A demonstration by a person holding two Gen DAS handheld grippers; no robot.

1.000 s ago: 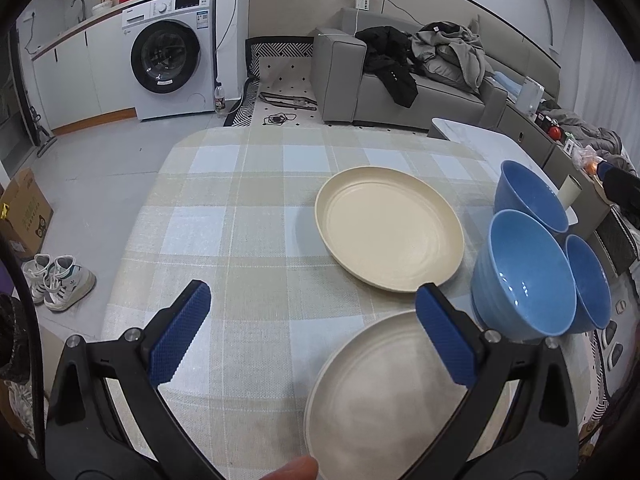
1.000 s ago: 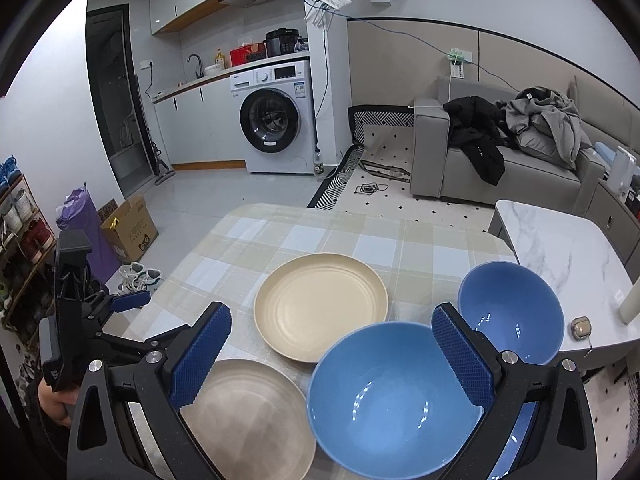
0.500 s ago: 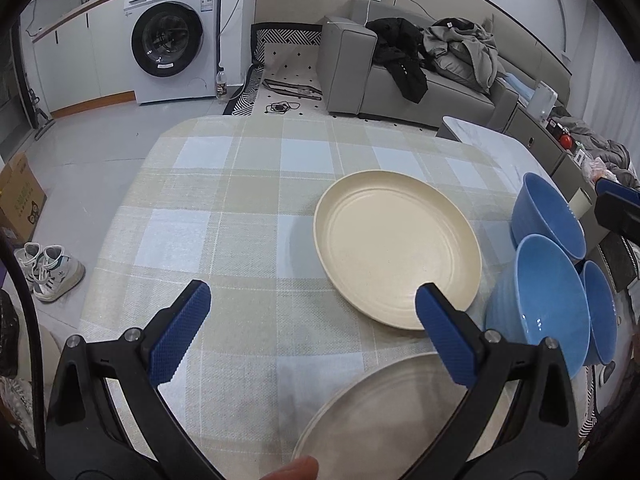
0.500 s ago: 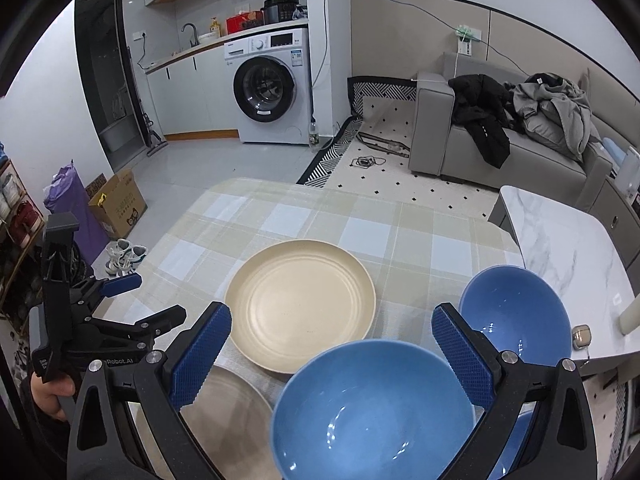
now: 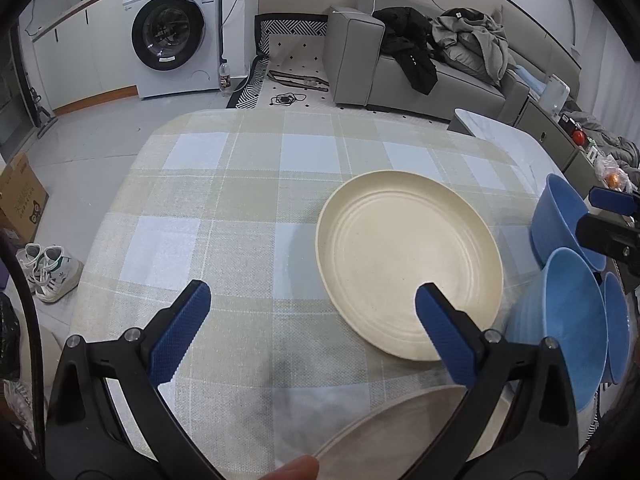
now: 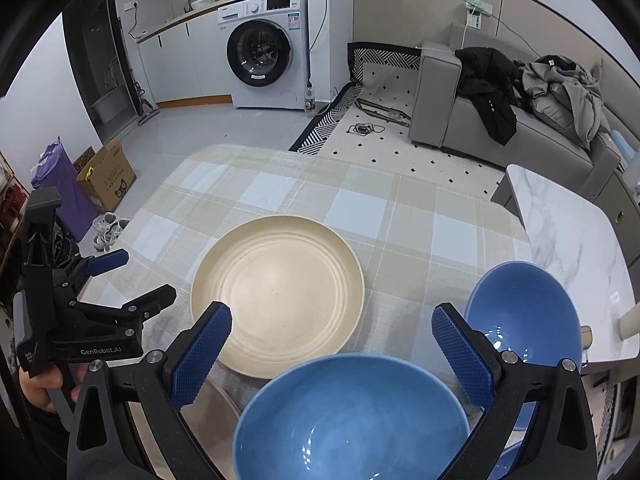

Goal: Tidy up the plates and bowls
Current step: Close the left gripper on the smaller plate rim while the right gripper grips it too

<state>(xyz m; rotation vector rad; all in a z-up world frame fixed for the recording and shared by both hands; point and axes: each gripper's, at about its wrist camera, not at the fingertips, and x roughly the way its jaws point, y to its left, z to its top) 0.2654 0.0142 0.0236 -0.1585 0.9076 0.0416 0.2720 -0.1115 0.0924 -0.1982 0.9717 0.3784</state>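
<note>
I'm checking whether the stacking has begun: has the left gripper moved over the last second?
Yes. In the left wrist view the left gripper has advanced across the table: the far cream plate now sits nearer its fingers, and the near plate has slipped lower.

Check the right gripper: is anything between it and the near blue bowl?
Nothing visible. The right gripper is open, and the near blue bowl lies just below and ahead of its fingers, rim unobstructed. The cream plate sits beyond, not between.

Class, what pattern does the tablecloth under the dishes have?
The tablecloth has a checked pattern of beige, white and pale blue squares, clearest in the left wrist view.
</note>
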